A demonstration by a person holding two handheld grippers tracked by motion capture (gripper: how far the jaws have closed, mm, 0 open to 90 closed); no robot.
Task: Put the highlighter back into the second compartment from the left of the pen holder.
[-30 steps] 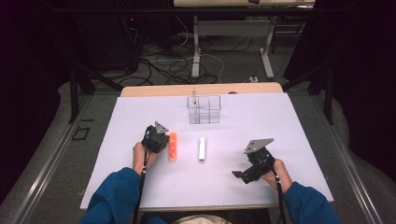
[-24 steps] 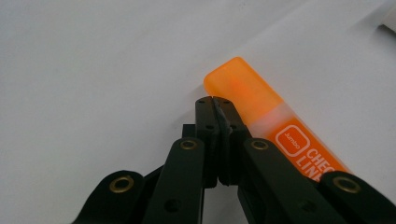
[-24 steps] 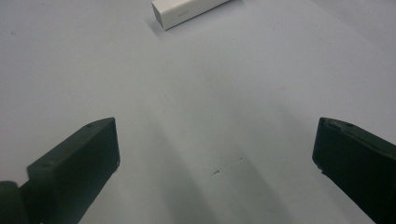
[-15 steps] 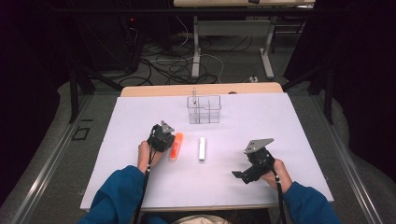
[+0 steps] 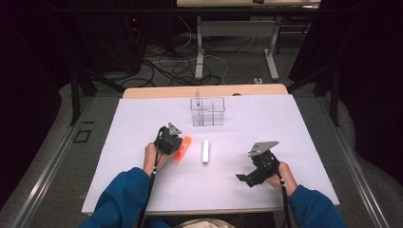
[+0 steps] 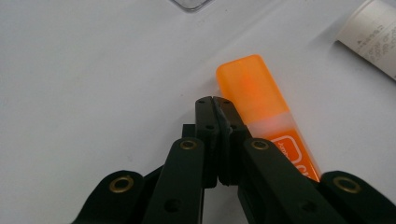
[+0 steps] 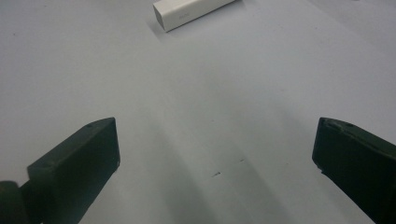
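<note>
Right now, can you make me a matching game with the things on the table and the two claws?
Things:
1. flat orange plastic highlighter
2. white rectangular block
3. clear plastic compartment box
4. right claw

Places or states:
A. at the far side of the white table cover
B. jaws wide apart over bare table
C. lies between the orange thing and the right hand
D. beside the shut left claw

Pairs: 1-D, 2-C, 3-A, 4-B
</note>
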